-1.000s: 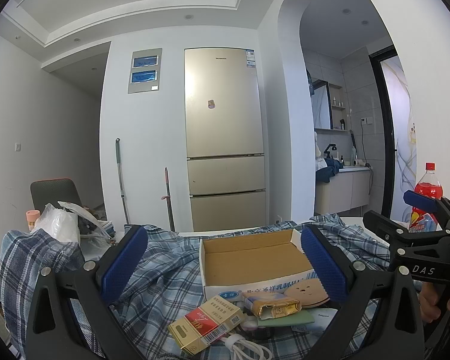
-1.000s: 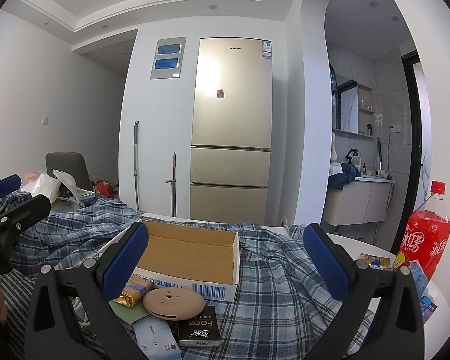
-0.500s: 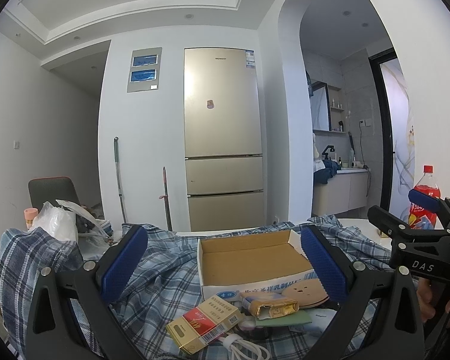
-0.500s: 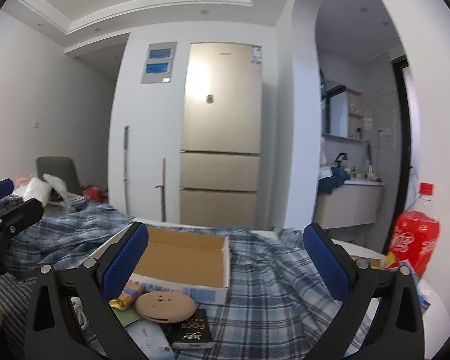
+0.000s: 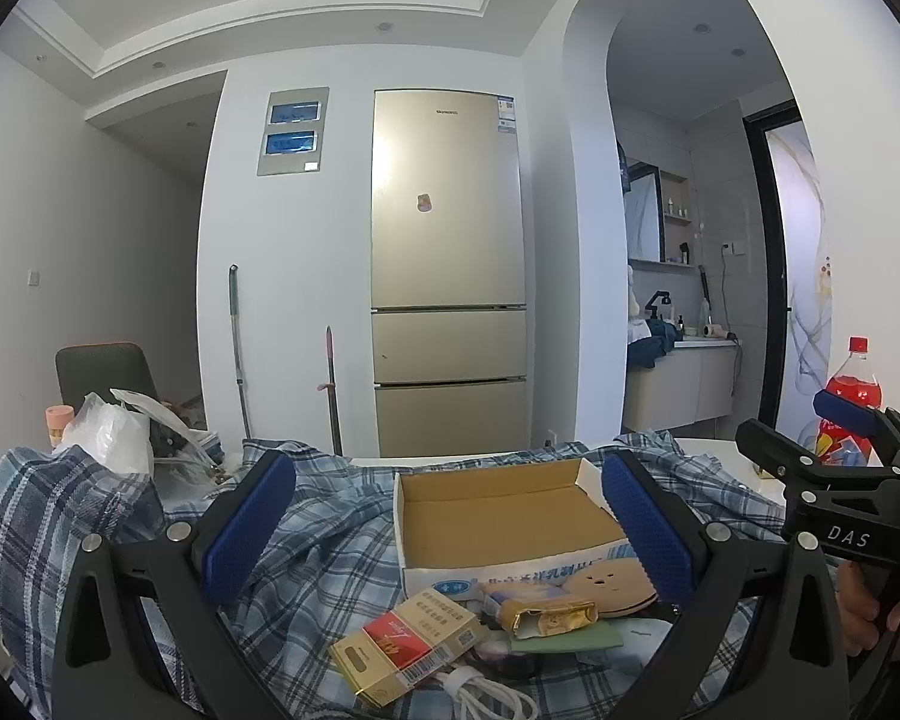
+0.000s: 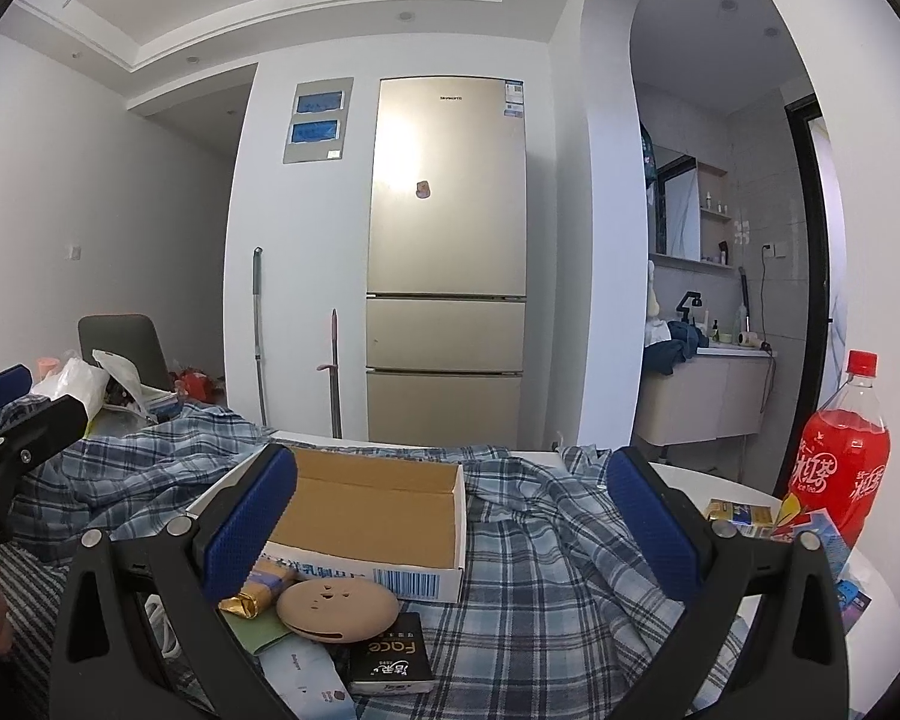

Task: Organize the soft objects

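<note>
A blue plaid shirt (image 5: 330,546) (image 6: 540,564) lies rumpled over the table. An empty cardboard box (image 5: 498,516) (image 6: 372,516) sits on it. In front of the box lie a beige round soft pad (image 6: 336,606) (image 5: 612,579), a gold packet (image 5: 546,615), a red and gold carton (image 5: 408,648) and a black Face packet (image 6: 390,660). My left gripper (image 5: 450,534) is open and empty above the shirt, left of the box. My right gripper (image 6: 456,528) is open and empty above the box and shirt.
A red drink bottle (image 6: 840,468) (image 5: 852,390) stands at the table's right edge with small packets (image 6: 744,513) beside it. A white plastic bag (image 5: 108,438) and a chair (image 5: 108,366) are at the left. A white cable (image 5: 480,690) lies at the near edge.
Both views have shifted slightly; the right gripper drifted left then back. Nothing on the table has moved, and both grippers stay open.
</note>
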Motion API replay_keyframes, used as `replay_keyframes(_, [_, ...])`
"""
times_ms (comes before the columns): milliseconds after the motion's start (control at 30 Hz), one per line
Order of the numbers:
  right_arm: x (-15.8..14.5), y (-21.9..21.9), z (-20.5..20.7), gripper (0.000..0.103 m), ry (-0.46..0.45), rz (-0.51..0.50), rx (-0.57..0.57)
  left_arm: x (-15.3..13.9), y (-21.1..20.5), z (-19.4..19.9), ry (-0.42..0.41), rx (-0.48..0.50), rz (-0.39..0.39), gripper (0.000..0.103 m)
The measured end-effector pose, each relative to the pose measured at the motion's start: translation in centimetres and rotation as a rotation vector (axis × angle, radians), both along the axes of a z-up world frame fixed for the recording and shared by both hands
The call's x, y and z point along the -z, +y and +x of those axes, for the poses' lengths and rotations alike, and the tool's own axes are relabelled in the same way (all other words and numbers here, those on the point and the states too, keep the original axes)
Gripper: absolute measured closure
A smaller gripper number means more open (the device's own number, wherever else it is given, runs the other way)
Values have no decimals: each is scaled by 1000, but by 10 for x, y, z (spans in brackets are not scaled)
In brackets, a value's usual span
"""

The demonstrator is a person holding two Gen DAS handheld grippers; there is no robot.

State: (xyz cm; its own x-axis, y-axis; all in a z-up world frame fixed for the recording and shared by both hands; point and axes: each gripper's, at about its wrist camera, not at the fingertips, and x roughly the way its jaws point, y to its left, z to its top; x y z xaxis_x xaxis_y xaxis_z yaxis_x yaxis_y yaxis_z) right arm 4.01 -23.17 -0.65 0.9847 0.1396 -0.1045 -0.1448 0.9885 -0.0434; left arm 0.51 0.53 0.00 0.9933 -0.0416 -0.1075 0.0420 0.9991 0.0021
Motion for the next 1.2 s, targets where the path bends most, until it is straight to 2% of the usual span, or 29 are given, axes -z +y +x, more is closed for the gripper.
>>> replay_keyframes(833, [-4, -3, 1, 0, 11, 25, -37, -3, -7, -1, 13, 11, 32, 0])
replay_keyframes(1200, [-3, -4, 0, 0, 8, 21, -38, 1, -3, 3, 16, 2, 5, 0])
